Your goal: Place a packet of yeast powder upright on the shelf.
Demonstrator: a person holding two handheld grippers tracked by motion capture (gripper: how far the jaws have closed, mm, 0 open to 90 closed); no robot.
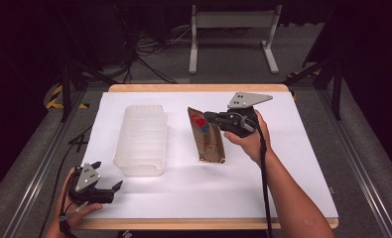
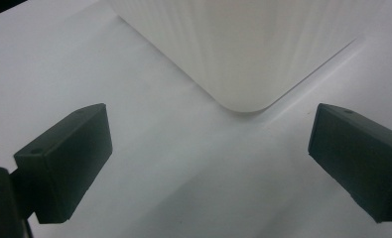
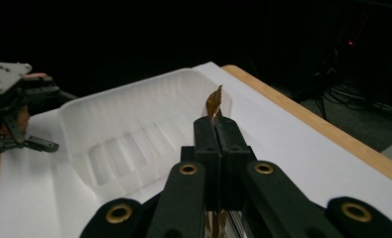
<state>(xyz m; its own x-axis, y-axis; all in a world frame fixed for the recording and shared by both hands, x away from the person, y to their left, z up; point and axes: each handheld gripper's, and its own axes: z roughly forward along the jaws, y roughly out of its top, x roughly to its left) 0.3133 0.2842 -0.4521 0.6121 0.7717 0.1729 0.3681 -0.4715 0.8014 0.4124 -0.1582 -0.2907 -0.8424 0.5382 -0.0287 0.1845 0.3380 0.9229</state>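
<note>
High view: bench (image 1: 293,193) white-covered; clear tray (image 1: 140,139) at left; brown pouch (image 1: 206,136) just right of it, top end clamped in right claw (image 1: 209,118). Left claw (image 1: 106,186) released, idle. Advice: lift pouch clear of bench, carry over tray rim, then release.

Brown foil snack packet with a red print (image 1: 206,136): long, flat, crinkled; its far end is raised and pinched, its near end low toward the white tabletop (image 1: 283,163). Just left of it stands a translucent white ribbed plastic tub (image 1: 141,139), upright, open-topped, rectangular with rounded corners.
</note>
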